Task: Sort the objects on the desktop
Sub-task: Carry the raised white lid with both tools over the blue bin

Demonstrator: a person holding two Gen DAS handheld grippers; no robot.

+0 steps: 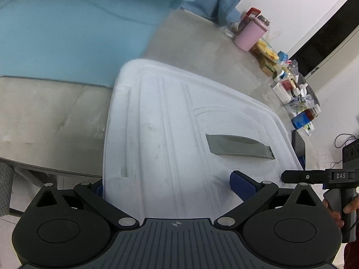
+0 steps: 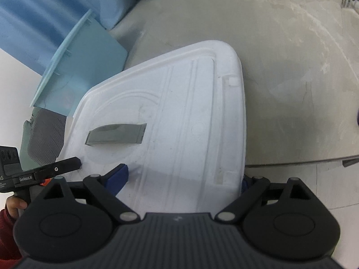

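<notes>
A large white plastic lid (image 1: 170,121) with a grey recessed handle (image 1: 240,146) fills the left wrist view; it also shows in the right wrist view (image 2: 179,116). My left gripper (image 1: 170,188) has its blue pads on either side of the lid's near edge, one pad (image 1: 243,186) on top of the lid and the other under its left rim. My right gripper (image 2: 184,179) holds the same lid from the other side, one blue pad (image 2: 117,176) on top and the other at the right rim. A light blue bin (image 1: 74,29) stands behind the lid.
The grey table (image 2: 291,78) runs to the far right. A pink cup (image 1: 250,33) and several small boxes and bottles (image 1: 291,89) stand along the table's far edge. The blue bin's wall (image 2: 89,67) is to the left in the right wrist view. The table's front edge (image 2: 303,160) is near.
</notes>
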